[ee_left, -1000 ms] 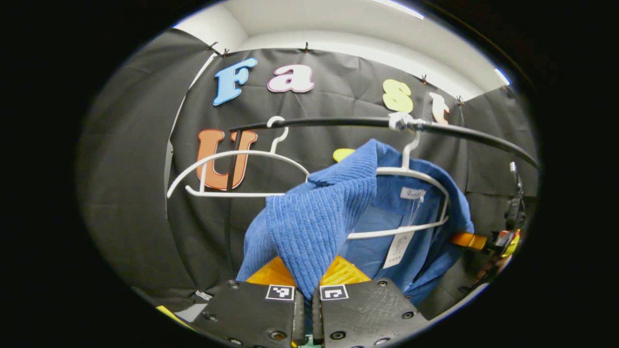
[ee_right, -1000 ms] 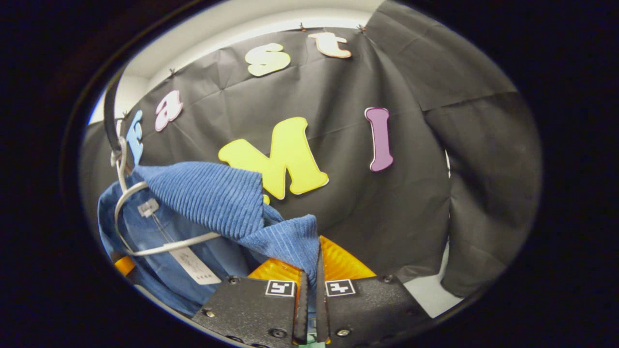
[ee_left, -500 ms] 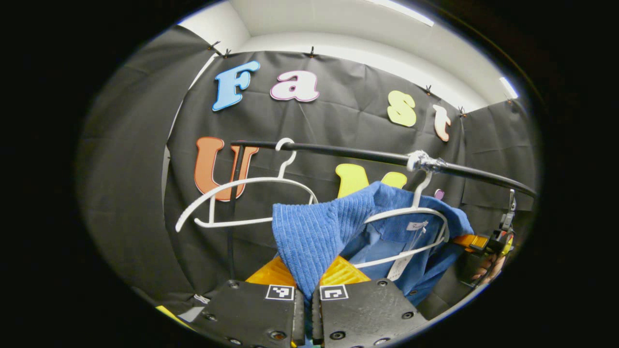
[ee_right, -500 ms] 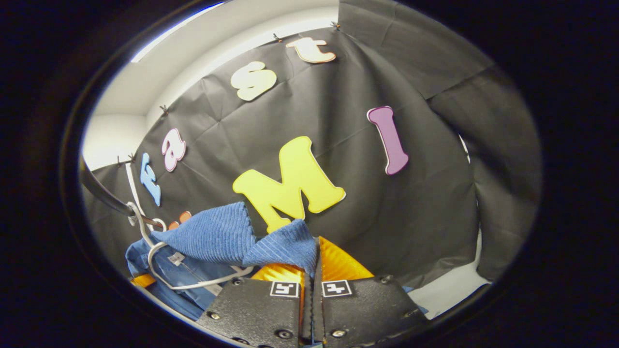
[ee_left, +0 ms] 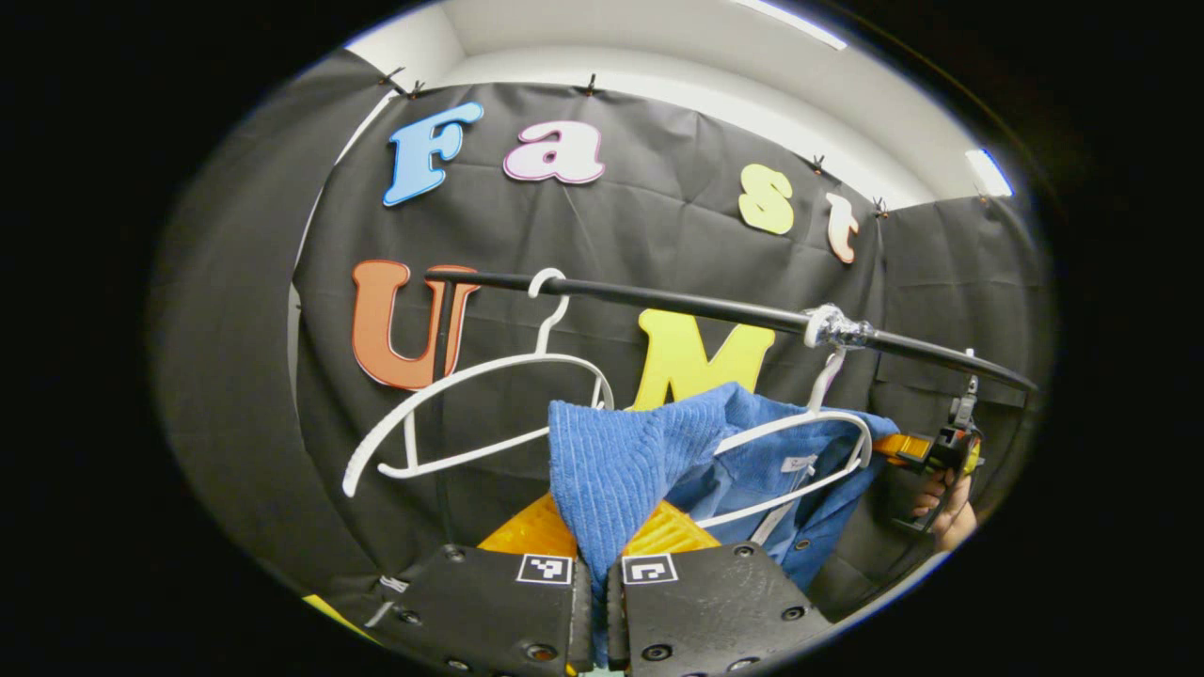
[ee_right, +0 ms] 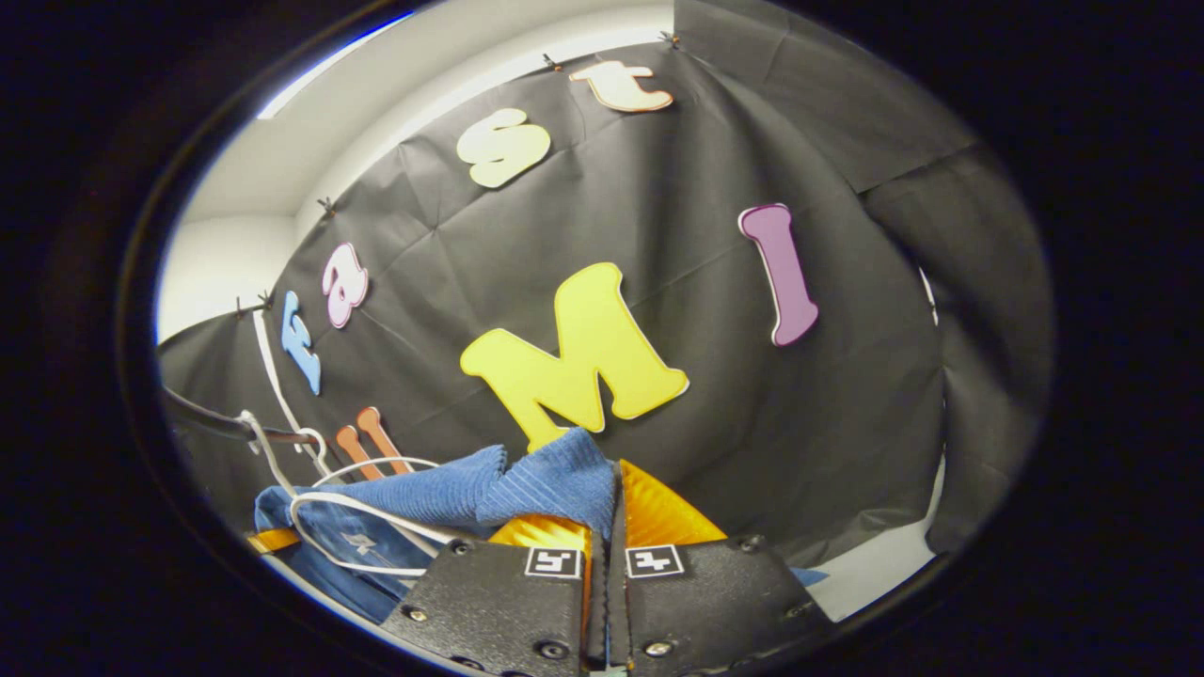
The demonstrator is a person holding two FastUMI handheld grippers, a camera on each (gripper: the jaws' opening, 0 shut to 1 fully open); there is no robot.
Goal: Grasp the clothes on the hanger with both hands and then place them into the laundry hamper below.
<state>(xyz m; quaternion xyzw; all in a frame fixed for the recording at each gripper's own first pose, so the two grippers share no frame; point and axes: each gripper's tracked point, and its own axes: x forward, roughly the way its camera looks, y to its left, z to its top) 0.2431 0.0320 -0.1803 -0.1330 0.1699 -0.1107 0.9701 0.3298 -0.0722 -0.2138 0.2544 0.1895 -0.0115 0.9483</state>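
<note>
With both the left gripper (ee_left: 598, 574) and the right gripper (ee_right: 605, 574) clamped on the blue corduroy shirt (ee_left: 621, 461), partly draped over its white hanger (ee_left: 800, 451), draw both shoulders evenly off, avoiding snags.

A staged recording booth indoors, not a lived-in home. Black cloth walls (ee_left: 658, 226) are pinned up under a plain white ceiling (ee_left: 677, 47) with a strip light (ee_left: 988, 169) at two o'clock. A black clothes rail (ee_left: 677, 301) carries white plastic hangers (ee_left: 470, 404).
</note>
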